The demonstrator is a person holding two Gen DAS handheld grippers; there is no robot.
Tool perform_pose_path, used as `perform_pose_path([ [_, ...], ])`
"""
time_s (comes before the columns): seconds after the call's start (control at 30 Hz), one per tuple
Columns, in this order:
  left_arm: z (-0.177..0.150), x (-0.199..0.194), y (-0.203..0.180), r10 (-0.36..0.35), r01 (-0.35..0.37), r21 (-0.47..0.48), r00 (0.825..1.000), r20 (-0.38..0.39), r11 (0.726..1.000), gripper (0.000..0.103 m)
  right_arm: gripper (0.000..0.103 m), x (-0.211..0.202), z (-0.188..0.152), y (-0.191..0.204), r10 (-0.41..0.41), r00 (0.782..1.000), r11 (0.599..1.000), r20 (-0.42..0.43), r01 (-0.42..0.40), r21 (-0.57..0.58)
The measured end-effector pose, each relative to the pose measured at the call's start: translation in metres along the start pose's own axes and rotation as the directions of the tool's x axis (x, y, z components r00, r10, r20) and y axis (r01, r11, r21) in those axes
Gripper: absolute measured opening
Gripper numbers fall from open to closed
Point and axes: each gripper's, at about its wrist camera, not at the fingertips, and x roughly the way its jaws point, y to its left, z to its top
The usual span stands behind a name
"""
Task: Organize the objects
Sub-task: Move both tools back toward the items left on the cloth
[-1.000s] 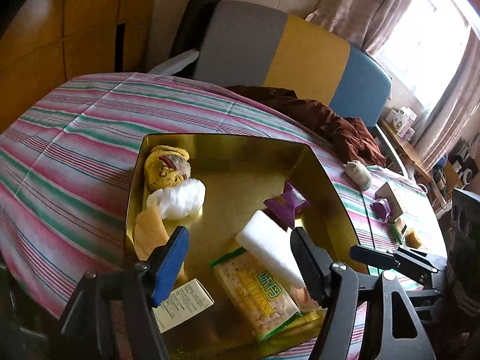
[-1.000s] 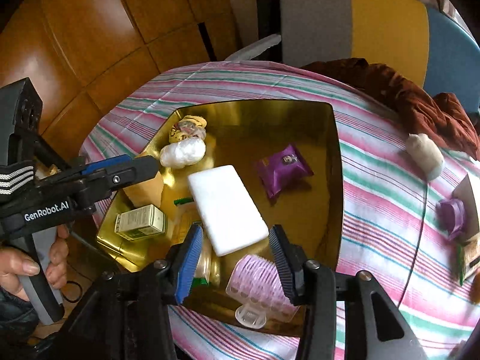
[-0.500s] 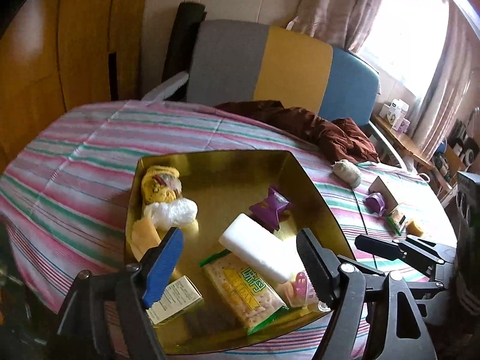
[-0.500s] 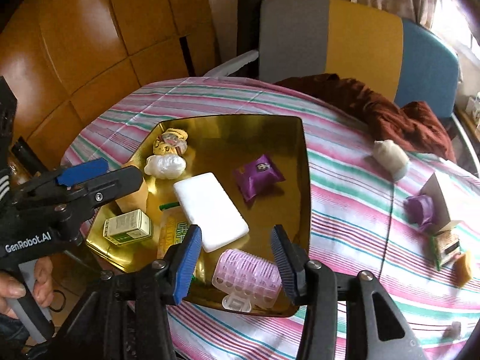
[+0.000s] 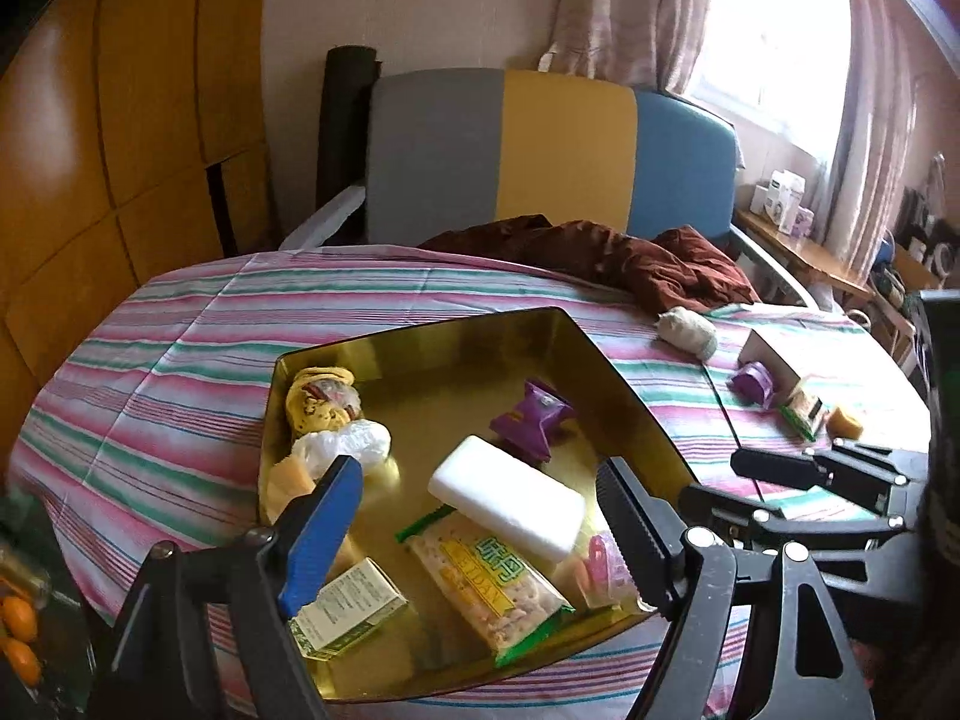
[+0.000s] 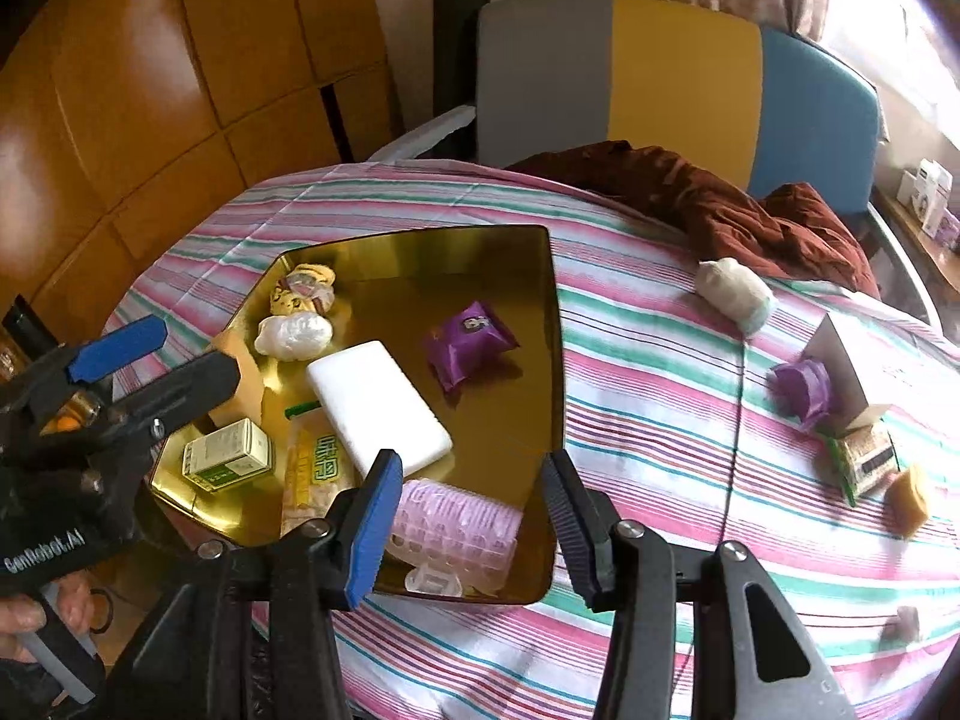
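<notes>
left gripper [image 5: 480, 519]: sitting low centre of left wrist view, jaws spread wide, released, gripping nothing; hovering over near half of tray
right gripper [image 6: 474, 516]: sitting bottom centre of right wrist view, jaws apart, released, nothing pinched; pink roller lying below the gap, pads not touching it
gold tray [image 6: 543, 276]: lying centre-left of right wrist view on striped tablecloth [image 6: 648, 396]
white block [image 6: 378, 408]: lying inside tray, middle, overlapping cracker pack
cracker pack [image 5: 486, 582]: lying flat in tray, lower centre of left wrist view, partly under white block
purple packet [image 6: 468, 345]: sitting in tray, right of white block
small green-white box [image 6: 228, 456]: sitting in tray's lower left corner
pink roller [image 6: 456, 525]: lying at tray's near edge, bottom centre
yellow pouch [image 5: 318, 402]: resting at tray's far left, white plastic wad [image 5: 348, 447] just below it
outside tray: white roll [image 6: 735, 291], purple item [image 6: 804, 384], white carton [image 6: 852, 360], snack pack [image 6: 867, 459], orange cube [image 6: 909, 498], all right side of frame on cloth
brown cloth [image 6: 720, 204]: bunching at upper right, table's far edge
hand [image 6: 27, 612]: gripping left gripper's handle, bottom left
</notes>
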Motion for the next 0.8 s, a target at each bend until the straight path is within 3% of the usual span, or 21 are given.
perform_pose_path([
  [0.47,-0.006,0.005,-0.031,-0.027,0.03,0.081,0.999,-0.029,0.996,0.082,0.049,-0.009,-0.011,-0.047,-0.066,0.998,0.993,-0.005,0.066,0.102],
  [0.8,-0.003,0.009,-0.058,-0.065,0.071,0.153,0.997,-0.04,0.986,0.082,0.049,-0.017,-0.019,-0.095,-0.159,0.987,0.971,-0.032,0.162,0.176],
])
